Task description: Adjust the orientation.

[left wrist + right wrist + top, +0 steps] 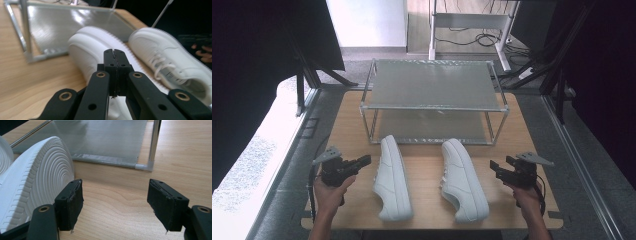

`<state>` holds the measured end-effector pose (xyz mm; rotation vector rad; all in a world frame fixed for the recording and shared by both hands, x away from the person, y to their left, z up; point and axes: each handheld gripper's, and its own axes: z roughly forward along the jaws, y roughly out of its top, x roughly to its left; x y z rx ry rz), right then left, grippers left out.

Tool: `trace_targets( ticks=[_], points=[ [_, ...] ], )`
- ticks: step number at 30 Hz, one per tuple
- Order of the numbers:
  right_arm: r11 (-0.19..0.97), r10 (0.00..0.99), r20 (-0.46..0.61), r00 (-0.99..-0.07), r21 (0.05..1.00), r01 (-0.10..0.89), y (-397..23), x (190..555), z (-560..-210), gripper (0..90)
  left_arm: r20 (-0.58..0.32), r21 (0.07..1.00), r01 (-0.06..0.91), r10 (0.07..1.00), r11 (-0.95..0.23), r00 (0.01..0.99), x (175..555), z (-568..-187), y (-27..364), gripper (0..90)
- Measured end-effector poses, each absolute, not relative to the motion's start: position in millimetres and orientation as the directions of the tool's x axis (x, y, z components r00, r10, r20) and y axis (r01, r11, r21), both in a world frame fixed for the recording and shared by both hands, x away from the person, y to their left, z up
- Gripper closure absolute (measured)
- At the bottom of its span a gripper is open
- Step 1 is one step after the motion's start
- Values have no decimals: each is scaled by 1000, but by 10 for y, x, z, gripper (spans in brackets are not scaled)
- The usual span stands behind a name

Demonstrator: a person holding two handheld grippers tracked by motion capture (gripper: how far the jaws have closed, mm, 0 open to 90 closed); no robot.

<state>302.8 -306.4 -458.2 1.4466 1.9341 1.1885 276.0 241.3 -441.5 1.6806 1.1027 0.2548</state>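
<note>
- Two white shoes are lying on their sides on the wooden counter [422,170], between the two hands and just in front of the metal shelf rack [432,85].
- The left shoe [392,177] is lying left of centre, its far end close to the rack's lower shelf.
- The right shoe [464,180] is lying right of centre, angling out to the right at its near end; the two shoes are sitting apart, with bare wood between them.
- The left gripper [363,161] is hovering just left of the left shoe, and its fingers [110,67] are pressing flat together with nothing between them.
- In the left gripper view, the closed tips are pointing at the left shoe, which looks blurred behind them.
- The right gripper [493,167] is hanging just right of the right shoe, its fingers [71,202] standing wide apart and holding nothing.
- In the right gripper view, the ribbed sole of the right shoe is sitting just beside the left-hand finger; whether they are touching I cannot tell.
</note>
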Motion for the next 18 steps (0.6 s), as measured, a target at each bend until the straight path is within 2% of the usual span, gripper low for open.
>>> trace_targets(
  ticks=[5, 13, 18],
  points=[
    [82, 930, 134, -342, 832, 548, -3082, 3033, -4596, 292, -380, 813, 581, 778, 25, 500, 2773, -4540, 2572, 900],
    [59, 939, 144, -312, 827, 559, -3142, 3048, -4623, 295, -435, 743, 669, 772, 16, 464, 2874, -4800, 2445, 900],
    [58, 942, 141, -305, 826, 561, -3157, 3045, -4619, 295, -448, 729, 684, 776, 30, 444, 2887, -4822, 2379, 900]
  ],
)
